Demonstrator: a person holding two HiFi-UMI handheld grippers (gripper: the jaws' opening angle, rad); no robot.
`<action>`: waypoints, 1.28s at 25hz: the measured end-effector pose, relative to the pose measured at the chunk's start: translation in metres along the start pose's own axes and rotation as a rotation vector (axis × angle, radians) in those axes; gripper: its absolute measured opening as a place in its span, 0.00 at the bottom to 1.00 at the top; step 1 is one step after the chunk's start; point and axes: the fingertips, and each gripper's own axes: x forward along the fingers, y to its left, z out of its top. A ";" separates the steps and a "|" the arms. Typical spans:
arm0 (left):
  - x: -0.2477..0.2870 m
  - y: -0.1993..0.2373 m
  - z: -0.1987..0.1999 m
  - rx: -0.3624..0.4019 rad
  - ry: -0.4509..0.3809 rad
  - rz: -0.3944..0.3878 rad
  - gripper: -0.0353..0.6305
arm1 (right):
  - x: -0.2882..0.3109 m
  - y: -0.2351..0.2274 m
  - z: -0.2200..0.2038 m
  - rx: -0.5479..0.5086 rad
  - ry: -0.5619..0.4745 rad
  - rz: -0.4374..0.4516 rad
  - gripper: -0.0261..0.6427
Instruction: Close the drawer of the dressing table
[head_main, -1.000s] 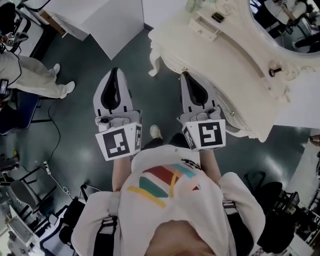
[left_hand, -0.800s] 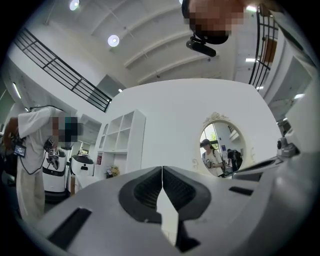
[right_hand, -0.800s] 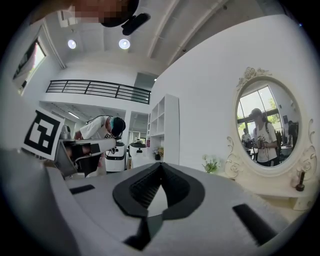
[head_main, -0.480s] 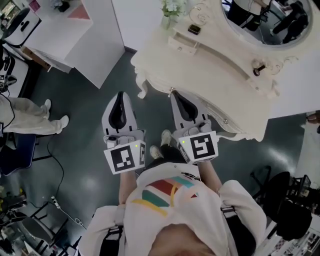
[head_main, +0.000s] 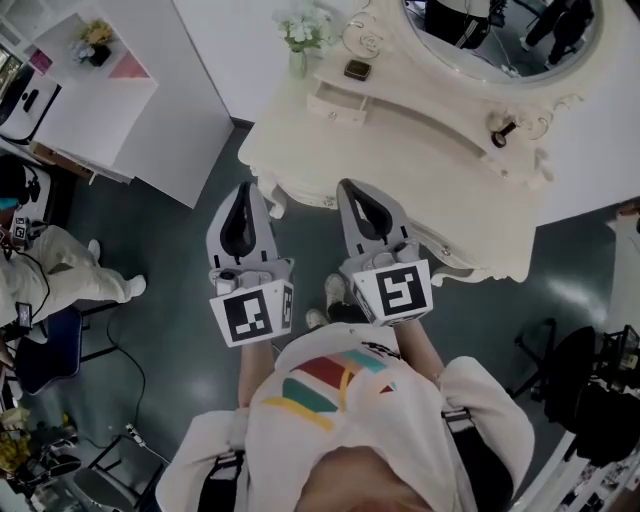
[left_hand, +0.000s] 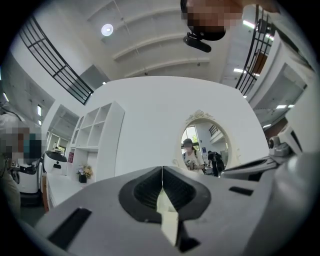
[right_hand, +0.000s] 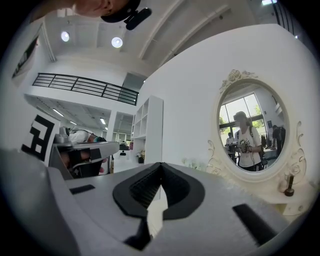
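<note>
Two grippers showed in the head view, side by side before the person's chest. The left gripper and the right gripper pointed toward the dressing table. Their tips stood nearer its front edge than one second earlier, and more of the table top had come into view. The drawer stood pulled out on the table top, left of the mirror and well apart from both grippers.

In the left gripper view, the jaws met along one line with nothing between them.

In the right gripper view, the jaws were likewise together and empty.
</note>
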 end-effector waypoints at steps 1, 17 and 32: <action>0.009 -0.004 0.000 0.002 -0.005 -0.011 0.06 | 0.003 -0.007 0.001 0.000 0.002 -0.010 0.04; 0.102 -0.070 -0.025 0.015 -0.003 -0.200 0.06 | 0.014 -0.114 -0.025 0.069 0.025 -0.272 0.04; 0.187 -0.040 -0.053 0.015 -0.013 -0.445 0.06 | 0.073 -0.133 -0.026 0.041 0.006 -0.594 0.04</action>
